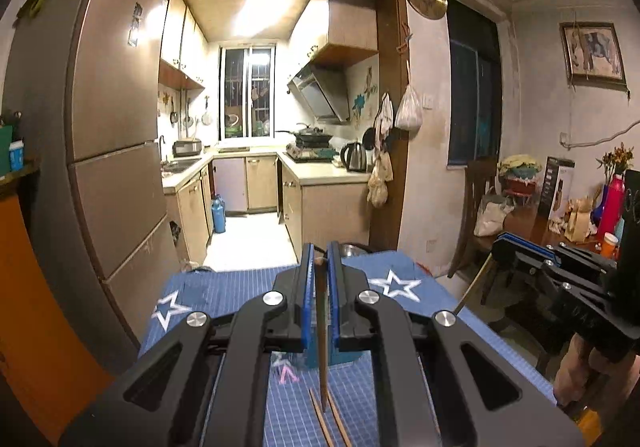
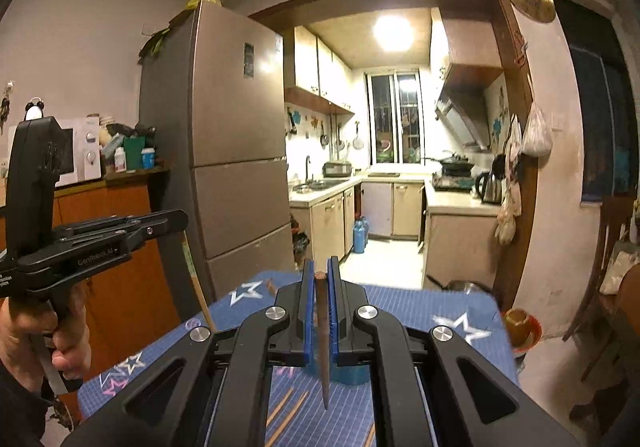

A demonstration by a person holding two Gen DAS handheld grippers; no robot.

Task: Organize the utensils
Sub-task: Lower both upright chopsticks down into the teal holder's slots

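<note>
My left gripper (image 1: 320, 259) is shut on a dark brown chopstick (image 1: 322, 331) that hangs point down between the blue pads, above the blue star tablecloth (image 1: 224, 299). My right gripper (image 2: 319, 275) is shut on a second dark chopstick (image 2: 323, 343), also point down. Loose light wooden chopsticks (image 1: 330, 421) lie on the cloth under the left gripper, and they also show under the right gripper (image 2: 286, 411). A blue holder (image 2: 352, 373) stands on the cloth behind the held chopstick. The right gripper shows at the right of the left wrist view (image 1: 508, 243), holding its chopstick.
A tall fridge (image 1: 108, 135) stands left of the kitchen doorway. An orange cabinet (image 2: 116, 267) with a microwave is at the left. A wooden chair (image 1: 476, 207) and a cluttered side table (image 1: 560, 215) are to the right. A metal bowl (image 1: 352, 249) sits past the table's far edge.
</note>
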